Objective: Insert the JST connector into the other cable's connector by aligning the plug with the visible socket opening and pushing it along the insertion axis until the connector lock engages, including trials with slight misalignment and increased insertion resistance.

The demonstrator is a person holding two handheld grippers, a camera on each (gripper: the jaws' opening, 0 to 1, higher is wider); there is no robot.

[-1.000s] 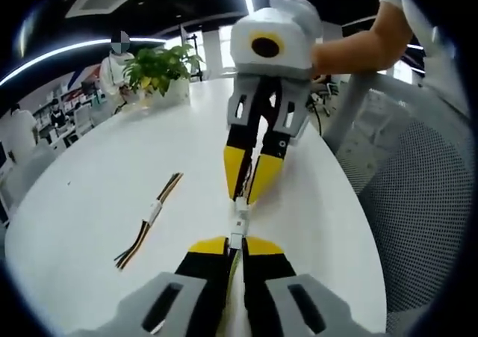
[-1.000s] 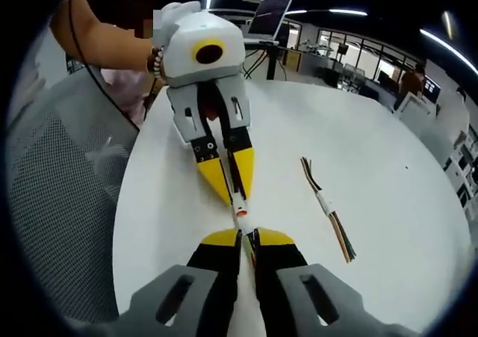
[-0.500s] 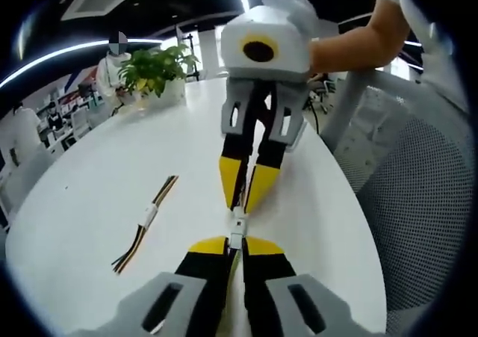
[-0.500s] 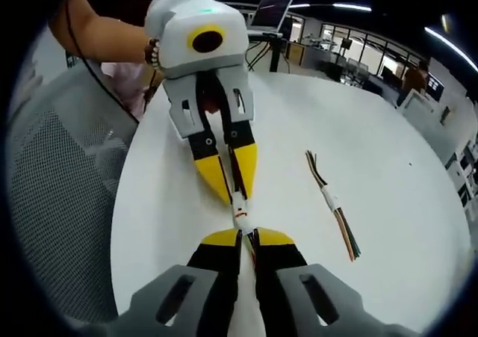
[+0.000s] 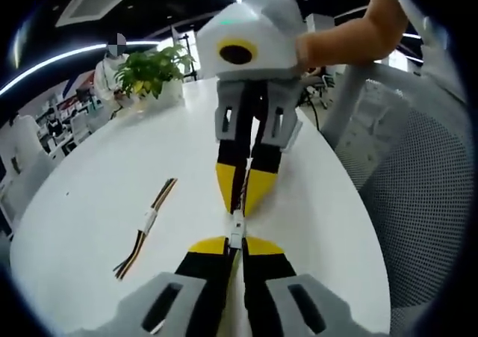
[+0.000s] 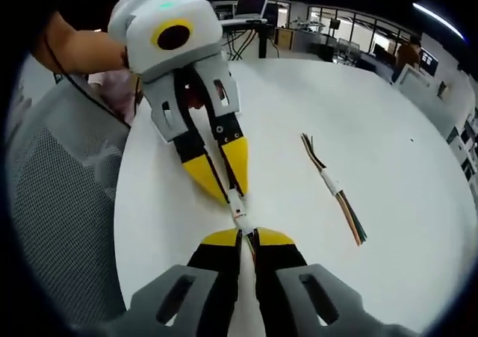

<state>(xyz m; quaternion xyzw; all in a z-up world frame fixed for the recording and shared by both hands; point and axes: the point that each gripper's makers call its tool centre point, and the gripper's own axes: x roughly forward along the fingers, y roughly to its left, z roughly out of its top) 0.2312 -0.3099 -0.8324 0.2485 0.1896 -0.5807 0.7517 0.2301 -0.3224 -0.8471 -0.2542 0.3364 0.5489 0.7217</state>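
— So what has changed for us over the last second?

— We have closed the gap: the right tool (image 5: pixel 244 191) now sits nearer the left tool (image 5: pixel 235 245) than before, and the two white connector halves (image 5: pixel 237 229) meet between the yellow tips, just above the white bench (image 5: pixel 97 195). A second ago a short stretch of plug showed between them.

— Are we seated?

— We judge the plug is partly in; we cannot see a lock engage, so we would keep pushing along the axis.

— And our grips?

— Both tools are pinched nearly closed. In the right gripper view, the right tool (image 6: pixel 248 237) clamps its cable end, and the left tool (image 6: pixel 226 189) clamps the mating connector (image 6: pixel 239 214).

— Any containers?

— Only a planter (image 5: pixel 168 90) holding a leafy plant at the far edge. A spare joined cable (image 6: pixel 336 192) lies loose on the bench.
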